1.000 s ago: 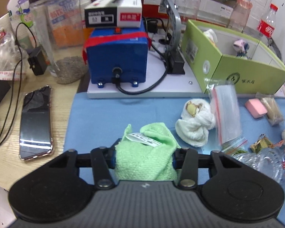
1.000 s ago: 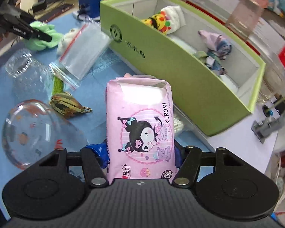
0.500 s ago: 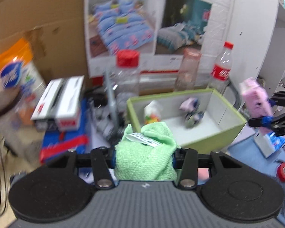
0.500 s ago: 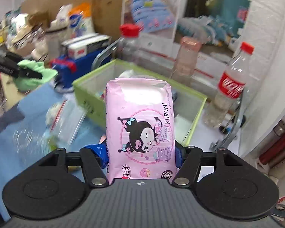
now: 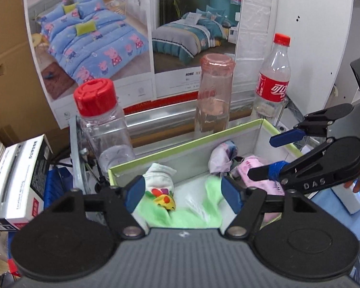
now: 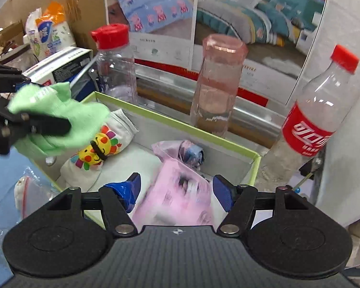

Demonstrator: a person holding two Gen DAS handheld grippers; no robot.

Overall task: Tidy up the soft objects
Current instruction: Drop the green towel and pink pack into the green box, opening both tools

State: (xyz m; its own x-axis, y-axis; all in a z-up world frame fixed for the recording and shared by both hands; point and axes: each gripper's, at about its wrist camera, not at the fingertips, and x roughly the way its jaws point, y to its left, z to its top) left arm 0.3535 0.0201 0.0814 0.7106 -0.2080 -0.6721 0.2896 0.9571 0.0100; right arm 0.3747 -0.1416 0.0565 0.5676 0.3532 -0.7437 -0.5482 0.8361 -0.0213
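Observation:
A green open box holds a white sock with a sunflower face and a bundled patterned cloth. My left gripper is open above the box; the green towel is blurred below its jaws, and in the right wrist view it lies against the left gripper's fingers. My right gripper is open; the pink Kuromi tissue pack is blurred, dropping into the box.
Behind the box stand a clear jar with a red lid, a pink tumbler and a cola bottle. A white carton sits at left. Clear bags lie on the blue mat.
Both grippers moved from the mat to above the green box and opened. The green towel and the pink tissue pack have left the jaws and are falling into the box.

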